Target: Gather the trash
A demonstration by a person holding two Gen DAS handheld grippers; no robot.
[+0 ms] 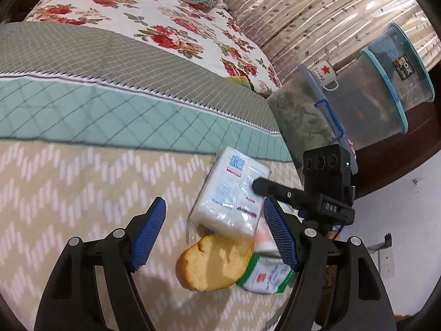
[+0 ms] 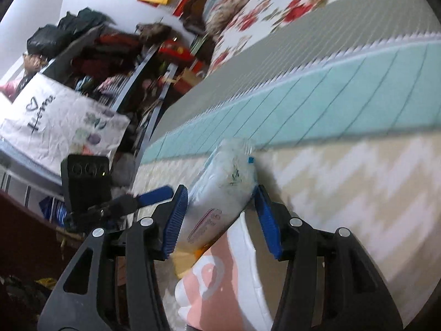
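Collecting trash from the bed. My right gripper (image 2: pixel 220 218) straddles the tissue pack (image 2: pixel 220 193), its blue pads at either side; whether they already pinch the plastic I cannot tell. The pack lies tilted on the chevron bedspread (image 1: pixel 69 182), propped on the bread piece (image 1: pixel 215 262) at six o'clock, with a green-edged wrapper (image 1: pixel 264 275) at about five o'clock of the bread. My left gripper (image 1: pixel 215 231) hangs released over the same heap, holding nothing. To do this well, I judge, I should close on the pack's flat sides at mid-length, gently, since soft film may slip, and keep the left claw clear of the right finger (image 1: pixel 275 189).
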